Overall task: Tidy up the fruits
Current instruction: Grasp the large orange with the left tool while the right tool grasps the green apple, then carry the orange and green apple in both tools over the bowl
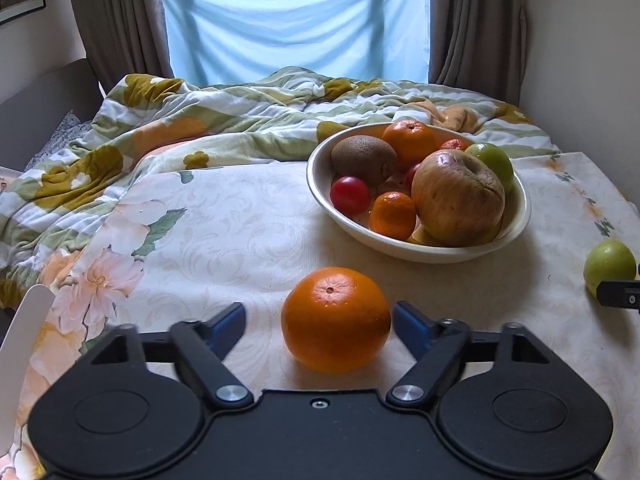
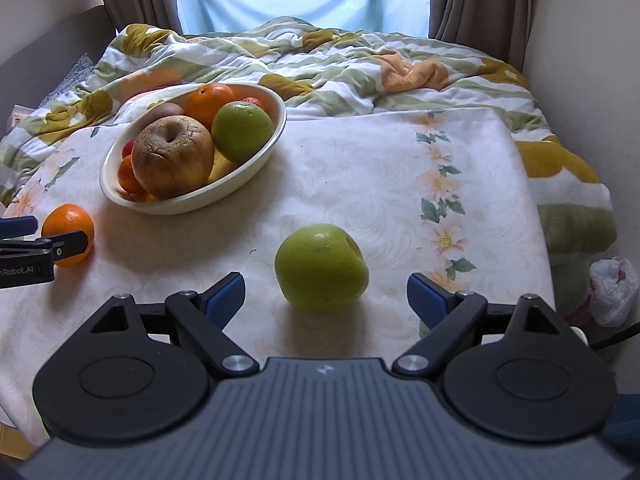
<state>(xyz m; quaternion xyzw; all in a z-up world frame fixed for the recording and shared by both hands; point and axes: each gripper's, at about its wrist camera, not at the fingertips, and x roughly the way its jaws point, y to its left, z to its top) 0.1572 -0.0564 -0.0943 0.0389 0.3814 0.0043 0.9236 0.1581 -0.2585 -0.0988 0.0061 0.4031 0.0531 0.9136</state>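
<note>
A large orange (image 1: 335, 320) lies on the floral cloth between the blue pads of my left gripper (image 1: 320, 316). The right pad is close beside it and the left pad stands clearly apart, so this gripper is open. A green apple (image 2: 321, 267) rests between the fingers of my right gripper (image 2: 326, 289), with a gap on each side; that gripper is open too. Behind them a cream bowl (image 1: 420, 254) holds a wrinkled apple (image 1: 458, 196), a kiwi (image 1: 362, 158), mandarins, a red tomato (image 1: 350, 195) and another green apple (image 2: 242, 131).
A rumpled flowered quilt (image 1: 180, 128) fills the bed beyond the cloth, with curtains and a window behind. A white plastic bag (image 2: 614, 290) lies off the cloth's right edge. A white chair back (image 1: 24, 328) rises at the left.
</note>
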